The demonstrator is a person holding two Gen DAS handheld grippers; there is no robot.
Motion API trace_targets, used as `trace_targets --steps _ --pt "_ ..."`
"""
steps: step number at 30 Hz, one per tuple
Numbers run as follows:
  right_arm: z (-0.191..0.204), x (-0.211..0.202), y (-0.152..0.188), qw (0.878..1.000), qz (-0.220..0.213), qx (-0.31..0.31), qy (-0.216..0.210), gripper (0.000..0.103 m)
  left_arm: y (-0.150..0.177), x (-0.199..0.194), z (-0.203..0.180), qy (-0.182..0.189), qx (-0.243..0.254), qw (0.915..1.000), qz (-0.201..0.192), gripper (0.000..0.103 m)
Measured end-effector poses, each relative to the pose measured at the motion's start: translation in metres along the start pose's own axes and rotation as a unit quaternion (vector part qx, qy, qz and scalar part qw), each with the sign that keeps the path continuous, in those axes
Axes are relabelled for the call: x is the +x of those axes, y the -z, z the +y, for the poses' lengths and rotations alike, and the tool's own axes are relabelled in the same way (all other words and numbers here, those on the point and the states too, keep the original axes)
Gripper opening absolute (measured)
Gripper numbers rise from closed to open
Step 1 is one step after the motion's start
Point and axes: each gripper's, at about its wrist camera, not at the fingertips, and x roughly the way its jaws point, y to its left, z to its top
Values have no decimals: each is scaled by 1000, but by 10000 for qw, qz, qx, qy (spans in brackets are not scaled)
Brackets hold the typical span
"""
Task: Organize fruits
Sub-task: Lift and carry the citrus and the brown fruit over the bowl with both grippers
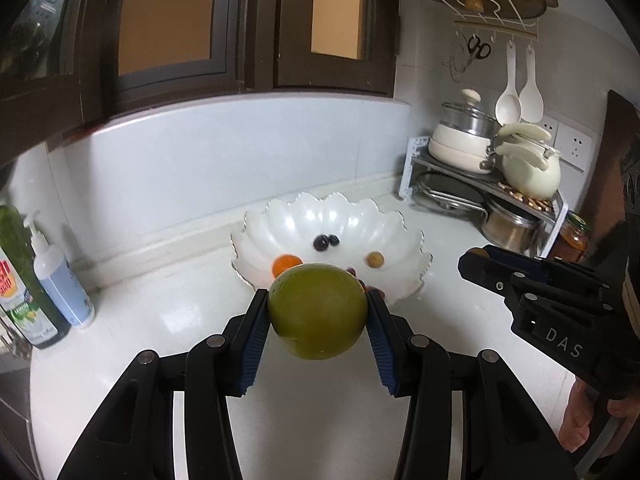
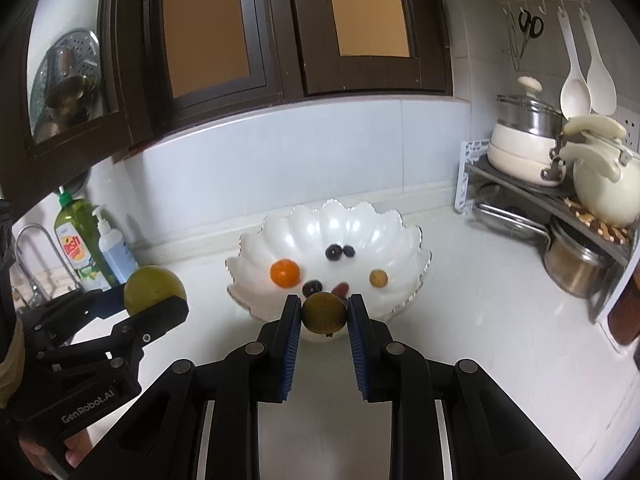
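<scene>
Left claw (image 1: 318, 316) is gripping the green fruit (image 1: 318, 312), right claw (image 2: 324, 314) the small brown fruit (image 2: 324, 314); lowering both gently into the centre-frame bowl (image 2: 404, 232) seems best.

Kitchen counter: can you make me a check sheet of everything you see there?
Surface: white counter, glossy.
Job's things: scalloped white bowl holding an orange fruit, dark berries and a brownish fruit.
Clutter: soap bottles, pot rack.
Grippers: left gripper shut on large green fruit; right gripper shut on small brownish-green fruit.
Cables: nothing seen.
Surroundings: dark window frames, hanging spoons.
</scene>
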Motion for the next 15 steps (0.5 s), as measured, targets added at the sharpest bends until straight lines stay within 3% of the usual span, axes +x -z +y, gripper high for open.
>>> trace_targets --steps 15 --pt "-4 21 -37 9998 -209 -36 32 25 -38 20 8 3 -7 9999 -149 47"
